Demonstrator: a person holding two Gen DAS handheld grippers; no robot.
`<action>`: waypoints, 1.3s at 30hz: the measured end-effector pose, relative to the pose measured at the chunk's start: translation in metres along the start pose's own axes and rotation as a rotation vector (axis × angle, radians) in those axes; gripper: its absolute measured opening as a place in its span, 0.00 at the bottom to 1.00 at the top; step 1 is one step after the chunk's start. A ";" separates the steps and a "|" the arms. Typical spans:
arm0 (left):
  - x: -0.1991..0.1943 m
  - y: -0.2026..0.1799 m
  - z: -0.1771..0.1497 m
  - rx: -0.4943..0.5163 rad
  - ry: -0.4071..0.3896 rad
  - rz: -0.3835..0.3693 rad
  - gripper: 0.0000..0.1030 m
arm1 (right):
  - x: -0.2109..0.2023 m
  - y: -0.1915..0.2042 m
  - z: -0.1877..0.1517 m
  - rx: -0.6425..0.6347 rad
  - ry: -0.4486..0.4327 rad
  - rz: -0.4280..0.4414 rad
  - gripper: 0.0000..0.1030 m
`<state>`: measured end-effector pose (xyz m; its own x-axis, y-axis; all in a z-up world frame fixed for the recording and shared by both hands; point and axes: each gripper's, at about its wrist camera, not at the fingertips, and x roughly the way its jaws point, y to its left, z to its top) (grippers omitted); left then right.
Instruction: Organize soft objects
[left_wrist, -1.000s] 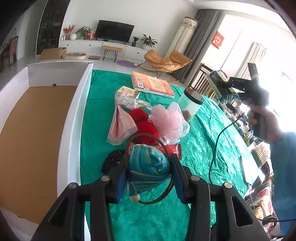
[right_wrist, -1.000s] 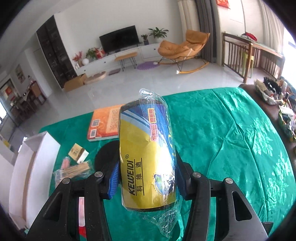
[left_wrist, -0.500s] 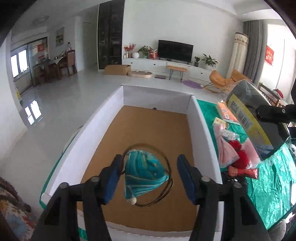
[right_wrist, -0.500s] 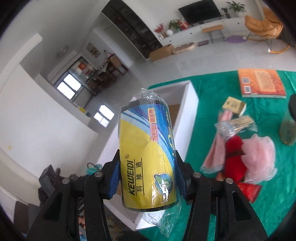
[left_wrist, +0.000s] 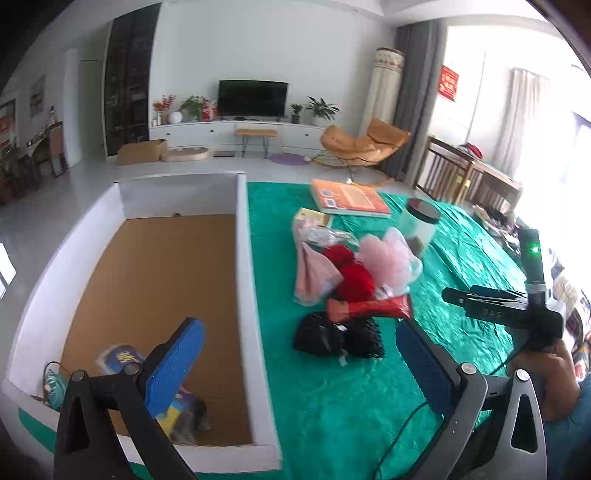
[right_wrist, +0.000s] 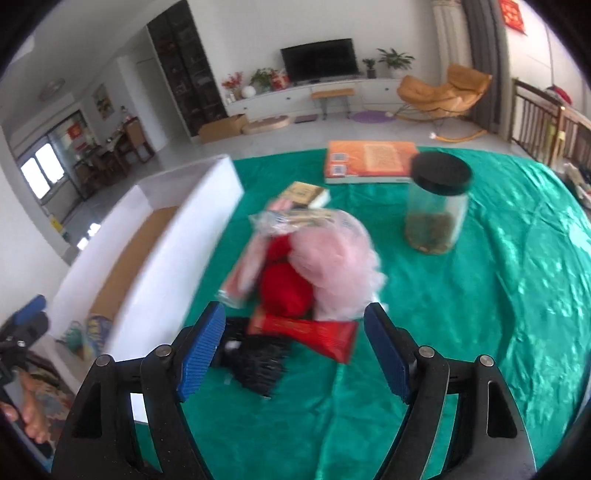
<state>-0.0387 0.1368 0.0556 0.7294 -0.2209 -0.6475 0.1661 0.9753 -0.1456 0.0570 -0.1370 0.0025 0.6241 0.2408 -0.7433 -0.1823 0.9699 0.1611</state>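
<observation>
My left gripper (left_wrist: 295, 339) hovers over the box edge and green cloth, jaws opening wide with nothing between them. The teal pouch (left_wrist: 53, 384) and the yellow-blue wrapped roll (left_wrist: 177, 410) lie in the near corner of the white box (left_wrist: 243, 258). My right gripper (right_wrist: 291, 321) is opening too, empty, just above the red packet (right_wrist: 306, 330) and black bristly item (right_wrist: 258, 365). Behind those lie red yarn (right_wrist: 284, 288), a pink mesh puff (right_wrist: 332, 258) and a bagged pink cloth (left_wrist: 314, 273).
A black-lidded glass jar (right_wrist: 436, 210), an orange book (right_wrist: 369, 160) and a small yellow box (right_wrist: 304, 192) sit farther back on the green tablecloth (right_wrist: 498, 295). A cable (left_wrist: 406, 424) trails over the cloth near a person's hand (left_wrist: 546, 365).
The left gripper let go of the teal pouch in the box and swung back right. The right gripper dropped the yellow-blue roll into the box and came down toward the pile.
</observation>
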 end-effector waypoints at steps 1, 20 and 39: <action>0.008 -0.023 -0.004 0.032 0.029 -0.025 1.00 | 0.008 -0.023 -0.014 0.017 0.023 -0.082 0.78; 0.216 -0.075 -0.026 0.038 0.241 0.140 1.00 | 0.077 -0.133 -0.030 0.156 0.054 -0.326 0.94; 0.224 -0.075 -0.018 0.017 0.232 0.162 1.00 | 0.077 -0.131 -0.031 0.156 0.054 -0.326 0.94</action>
<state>0.0999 0.0141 -0.0917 0.5764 -0.0536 -0.8154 0.0722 0.9973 -0.0145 0.1059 -0.2467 -0.0959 0.5889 -0.0805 -0.8042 0.1405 0.9901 0.0037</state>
